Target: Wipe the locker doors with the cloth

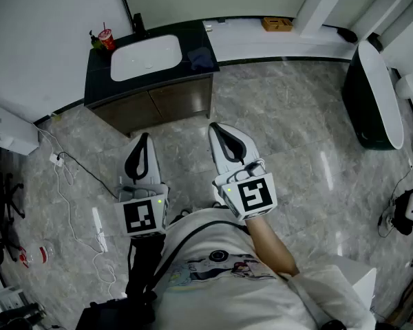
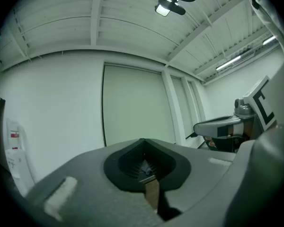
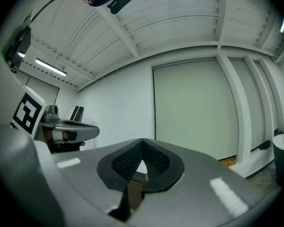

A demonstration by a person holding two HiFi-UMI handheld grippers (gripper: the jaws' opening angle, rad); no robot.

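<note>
Both grippers are out in front of the person's body, side by side, noses aimed across the floor at the vanity. The left gripper (image 1: 144, 140) has its jaws pressed together on nothing, and so does the right gripper (image 1: 217, 129), carried on a bare forearm (image 1: 271, 243) angled in from the right. The dark blue cloth (image 1: 202, 59) lies on the black counter (image 1: 193, 36), just right of the white sink (image 1: 146, 56), above the wooden cabinet doors (image 1: 158, 106) and well apart from both grippers.
</note>
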